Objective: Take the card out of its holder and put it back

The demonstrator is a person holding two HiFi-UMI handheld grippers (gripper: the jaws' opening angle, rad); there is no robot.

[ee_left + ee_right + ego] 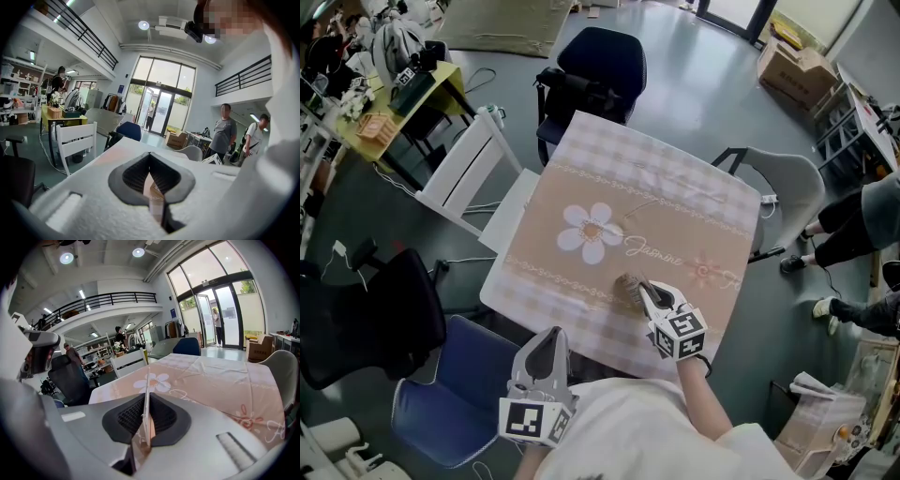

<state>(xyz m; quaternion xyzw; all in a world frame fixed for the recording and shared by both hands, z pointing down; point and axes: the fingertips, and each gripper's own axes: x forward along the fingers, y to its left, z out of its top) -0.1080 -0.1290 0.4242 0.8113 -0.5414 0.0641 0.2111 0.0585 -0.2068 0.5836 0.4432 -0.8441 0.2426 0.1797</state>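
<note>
**Right tongs (146, 401) clamped on the card (147, 383)**

The right tongs are closed tight on the thin card. It stands edge-on and upright between the pads, low over the near part of the flowered tablecloth (675, 202). The left tongs (548, 339) are closed with nothing in them, by the cloth's near edge and apart from the right.

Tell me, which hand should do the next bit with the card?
Right. Its gripper is shut on the thin card over the table. The left gripper sits back by the body, jaws together, holding nothing.
</note>
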